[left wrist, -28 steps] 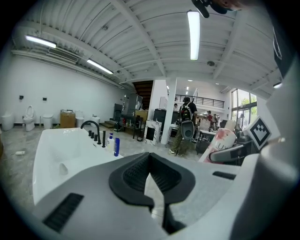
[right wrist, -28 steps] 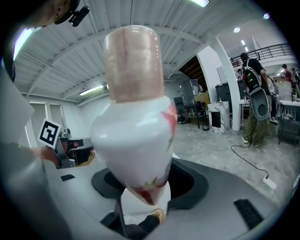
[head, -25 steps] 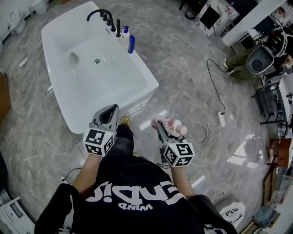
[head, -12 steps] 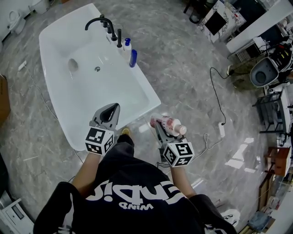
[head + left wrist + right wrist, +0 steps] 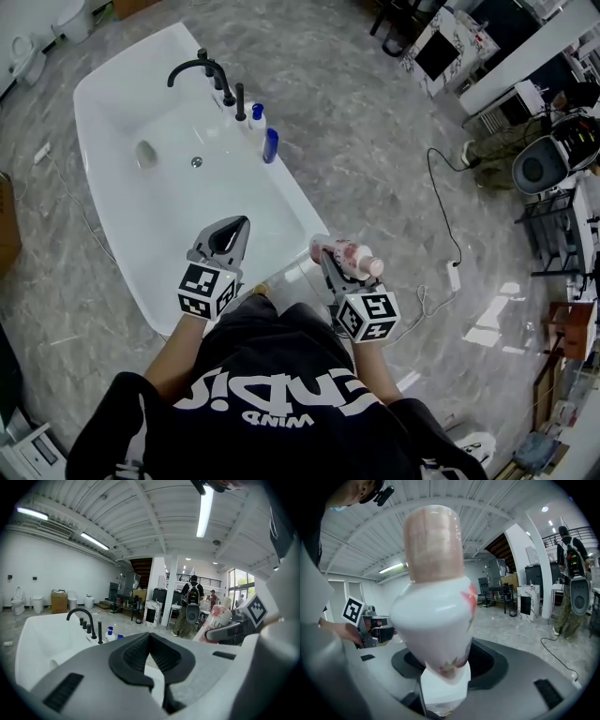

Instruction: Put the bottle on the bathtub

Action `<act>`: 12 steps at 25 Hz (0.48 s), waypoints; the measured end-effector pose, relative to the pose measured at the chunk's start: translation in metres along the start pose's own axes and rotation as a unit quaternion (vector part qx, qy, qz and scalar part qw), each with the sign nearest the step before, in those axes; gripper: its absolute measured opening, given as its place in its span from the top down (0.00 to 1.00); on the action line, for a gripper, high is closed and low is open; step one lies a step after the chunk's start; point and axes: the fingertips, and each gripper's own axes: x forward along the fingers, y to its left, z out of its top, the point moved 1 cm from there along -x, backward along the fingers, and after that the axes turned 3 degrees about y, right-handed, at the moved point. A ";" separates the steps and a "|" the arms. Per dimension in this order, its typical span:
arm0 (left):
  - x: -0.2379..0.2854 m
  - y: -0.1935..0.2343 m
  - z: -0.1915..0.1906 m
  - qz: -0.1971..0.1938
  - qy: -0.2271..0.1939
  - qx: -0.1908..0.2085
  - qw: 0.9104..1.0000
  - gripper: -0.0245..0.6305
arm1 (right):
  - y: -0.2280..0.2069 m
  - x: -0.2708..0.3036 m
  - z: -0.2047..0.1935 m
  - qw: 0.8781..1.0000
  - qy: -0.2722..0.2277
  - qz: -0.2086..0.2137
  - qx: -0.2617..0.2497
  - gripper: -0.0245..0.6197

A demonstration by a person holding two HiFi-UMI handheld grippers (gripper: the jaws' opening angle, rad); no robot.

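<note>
Beside bathtub end | right gripper clamped on bottle base | left gripper jaws together, empty | risk: top-heavy bottle may topple off narrow rim

Bathtub is plain glossy white, and the faucet is all black. One blue bottle is solid deep blue; the small bottle next to it is white with a blue top. The bottle is white with reddish-pink blotchy print and a pale pink cap. Left gripper and right gripper are grey with black ribbed pads, and their cubes have black-and-white square markers. Floor is grey marble, lighter veins. Shirt is black, white lettering.
</note>
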 end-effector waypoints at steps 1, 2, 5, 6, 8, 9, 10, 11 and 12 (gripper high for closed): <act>0.003 0.000 0.003 -0.001 0.000 0.001 1.000 0.95 | -0.002 0.002 0.002 1.000 0.002 0.001 0.000 0.58; 0.007 0.000 0.005 -0.001 0.001 0.002 1.000 0.95 | -0.004 0.004 0.004 1.000 0.003 0.002 0.000 0.58; 0.013 -0.001 0.011 0.000 0.004 0.002 1.000 0.95 | -0.007 0.006 0.009 1.000 0.007 0.010 -0.001 0.58; 0.015 -0.002 0.013 0.002 0.003 0.001 1.000 0.95 | -0.009 0.008 0.011 1.000 0.008 0.014 -0.003 0.58; 0.021 -0.003 0.018 0.008 0.001 -0.002 1.000 0.95 | -0.014 0.013 0.014 1.000 0.011 0.022 -0.010 0.58; 0.023 -0.003 0.019 0.011 0.001 -0.003 1.000 0.95 | -0.016 0.017 0.014 0.999 0.014 0.026 -0.014 0.58; 0.025 -0.004 0.019 0.014 0.000 -0.005 1.000 0.95 | -0.018 0.020 0.013 0.999 0.017 0.030 -0.017 0.58; 0.026 -0.004 0.018 0.017 0.000 -0.006 1.000 0.95 | -0.020 0.024 0.013 0.999 0.020 0.034 -0.020 0.58; 0.028 -0.003 0.018 0.020 -0.001 -0.006 1.000 0.95 | -0.021 0.029 0.013 0.999 0.022 0.038 -0.024 0.58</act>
